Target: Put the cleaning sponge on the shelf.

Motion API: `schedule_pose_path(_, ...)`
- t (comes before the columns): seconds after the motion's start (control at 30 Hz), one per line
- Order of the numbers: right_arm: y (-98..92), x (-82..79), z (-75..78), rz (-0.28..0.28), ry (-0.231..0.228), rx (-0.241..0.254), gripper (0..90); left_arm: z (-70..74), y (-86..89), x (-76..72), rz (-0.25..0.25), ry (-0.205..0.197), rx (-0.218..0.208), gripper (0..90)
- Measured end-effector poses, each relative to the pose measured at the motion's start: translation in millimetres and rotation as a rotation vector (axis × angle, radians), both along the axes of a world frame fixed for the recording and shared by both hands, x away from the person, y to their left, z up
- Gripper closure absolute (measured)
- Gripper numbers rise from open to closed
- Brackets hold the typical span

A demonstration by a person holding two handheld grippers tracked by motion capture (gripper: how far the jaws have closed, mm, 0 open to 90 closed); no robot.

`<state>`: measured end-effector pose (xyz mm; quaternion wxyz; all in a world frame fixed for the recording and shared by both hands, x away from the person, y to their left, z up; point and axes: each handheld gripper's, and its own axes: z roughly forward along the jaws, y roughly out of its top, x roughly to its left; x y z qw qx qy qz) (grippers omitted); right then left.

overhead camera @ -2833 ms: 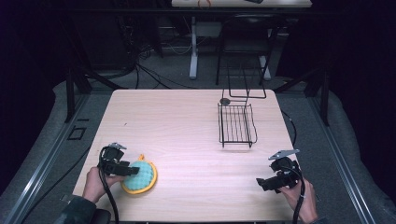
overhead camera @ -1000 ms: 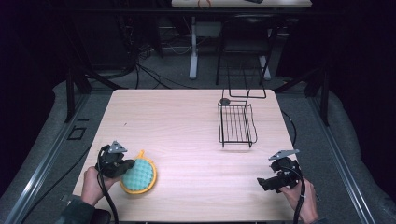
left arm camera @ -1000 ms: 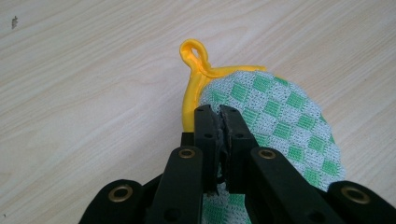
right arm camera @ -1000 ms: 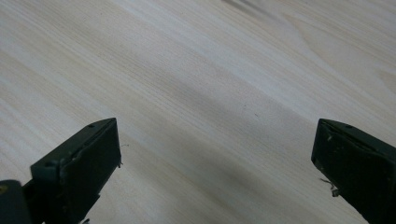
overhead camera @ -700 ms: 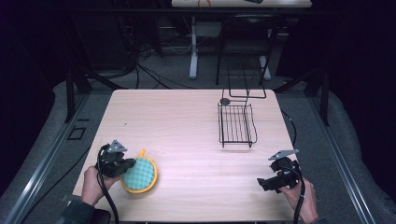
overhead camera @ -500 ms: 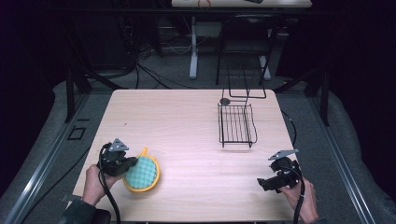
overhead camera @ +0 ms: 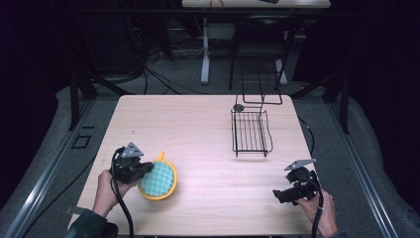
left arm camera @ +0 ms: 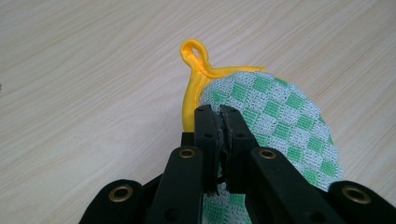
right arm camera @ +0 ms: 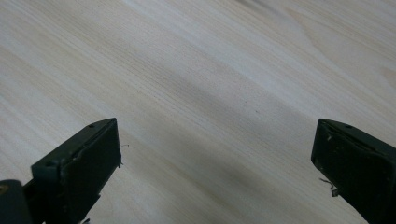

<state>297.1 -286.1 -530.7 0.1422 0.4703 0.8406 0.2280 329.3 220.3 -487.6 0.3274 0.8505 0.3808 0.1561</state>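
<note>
A round pot holder point(overhead camera: 158, 180), green-and-white checked with a yellow rim and a yellow loop point(left arm camera: 195, 55), lies tilted at the table's front left. My left gripper point(overhead camera: 146, 171) is shut on the pot holder's edge; in the left gripper view its jaws pinch the yellow rim beside the checked cloth point(left arm camera: 280, 116). My right gripper point(overhead camera: 278, 195) sits low over the table's front right in a person's hand. In the right gripper view its jaws stand wide apart over bare wood, with nothing between them.
A black wire rack point(overhead camera: 251, 132) stands on the light wooden table point(overhead camera: 198, 129) at the back right, with a small dark round thing point(overhead camera: 238, 107) behind it. Desk legs and cables fill the dark floor beyond the table.
The left gripper has lifted a little with the pot holder, whose gripped edge now stands higher off the table. The right gripper has kept still.
</note>
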Motion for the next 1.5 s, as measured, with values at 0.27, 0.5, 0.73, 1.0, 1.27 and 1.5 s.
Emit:
schedule_pose_path(0.27,-0.5,0.2,0.1,0.002,0.006,0.001,1.0,4.0,-8.9,7.1,-0.018,-0.014,-0.009,86.8)
schedule_pose_path(0.5,0.7,-0.2,-0.2,0.005,0.003,-0.004,1.1,7.5,-16.0,10.3,-0.032,-0.018,-0.025,86.9)
schedule_pose_path(0.73,1.1,0.2,-0.6,0.004,0.007,-0.002,1.3,8.7,-23.1,15.8,-0.048,-0.022,-0.031,86.9)
schedule_pose_path(1.0,0.7,-0.1,0.5,0.007,0.004,-0.007,1.5,9.3,-32.5,21.9,-0.070,-0.028,-0.028,86.9)
schedule_pose_path(1.27,1.9,-0.3,0.8,0.006,-0.001,-0.005,1.8,13.0,-39.7,29.1,-0.079,-0.040,-0.052,86.9)
schedule_pose_path(1.5,2.4,0.0,0.3,0.011,-0.001,-0.012,1.7,13.5,-46.0,34.3,-0.084,-0.050,-0.058,87.0)
